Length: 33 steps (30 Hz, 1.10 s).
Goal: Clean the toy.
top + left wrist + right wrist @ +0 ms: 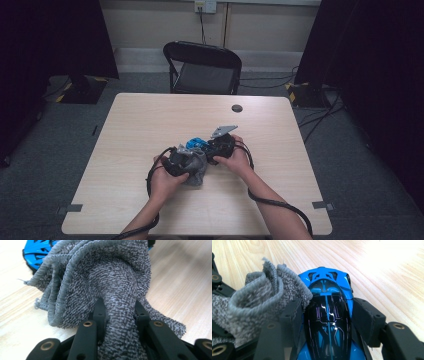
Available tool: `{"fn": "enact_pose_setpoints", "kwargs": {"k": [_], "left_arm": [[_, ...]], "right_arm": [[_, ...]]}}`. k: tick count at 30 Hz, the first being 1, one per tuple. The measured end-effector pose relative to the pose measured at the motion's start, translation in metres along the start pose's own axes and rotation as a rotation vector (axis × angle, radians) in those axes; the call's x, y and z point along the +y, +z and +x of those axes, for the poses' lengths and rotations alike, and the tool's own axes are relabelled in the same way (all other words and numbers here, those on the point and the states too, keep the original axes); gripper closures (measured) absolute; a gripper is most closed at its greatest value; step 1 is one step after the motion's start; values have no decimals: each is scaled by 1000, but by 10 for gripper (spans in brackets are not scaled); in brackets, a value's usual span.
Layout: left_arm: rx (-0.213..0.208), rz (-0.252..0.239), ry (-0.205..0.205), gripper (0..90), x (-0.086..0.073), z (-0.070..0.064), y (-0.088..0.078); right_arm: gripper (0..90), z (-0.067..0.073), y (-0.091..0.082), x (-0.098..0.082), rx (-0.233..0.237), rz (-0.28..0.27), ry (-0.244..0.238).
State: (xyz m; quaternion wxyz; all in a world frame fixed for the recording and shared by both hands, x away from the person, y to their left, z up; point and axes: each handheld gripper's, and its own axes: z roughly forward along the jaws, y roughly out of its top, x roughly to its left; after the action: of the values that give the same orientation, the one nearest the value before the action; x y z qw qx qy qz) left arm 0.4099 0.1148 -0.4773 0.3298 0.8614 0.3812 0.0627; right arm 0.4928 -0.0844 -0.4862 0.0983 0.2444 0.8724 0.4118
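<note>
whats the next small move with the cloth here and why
Probably slide the left gripper, shut on the grey cloth, across the blue toy car to wipe it. The right gripper grips the car by its sides on the table, and the cloth bunches against the car's edge, not yet over its top.

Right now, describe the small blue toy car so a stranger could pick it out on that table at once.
On the pale wooden table, look near the middle, where the person's two hands meet. The right gripper clamps a glossy blue and black toy car by its sides. Unlike the fuzzy grey knitted cloth beside it, pinched in the left gripper, the car is hard, shiny and bright blue.
</note>
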Motion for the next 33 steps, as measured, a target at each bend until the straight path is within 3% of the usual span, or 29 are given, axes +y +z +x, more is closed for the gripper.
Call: {"fn": "enact_pose_setpoints", "kwargs": {"k": [16, 33], "left_arm": [[-22, 5, 31, 709, 0, -13, 2], [-75, 18, 73, 710, 4, -33, 7]], "right_arm": [[423, 0, 0, 0, -1, 0, 0], [423, 0, 0, 0, 1, -2, 4]]}}
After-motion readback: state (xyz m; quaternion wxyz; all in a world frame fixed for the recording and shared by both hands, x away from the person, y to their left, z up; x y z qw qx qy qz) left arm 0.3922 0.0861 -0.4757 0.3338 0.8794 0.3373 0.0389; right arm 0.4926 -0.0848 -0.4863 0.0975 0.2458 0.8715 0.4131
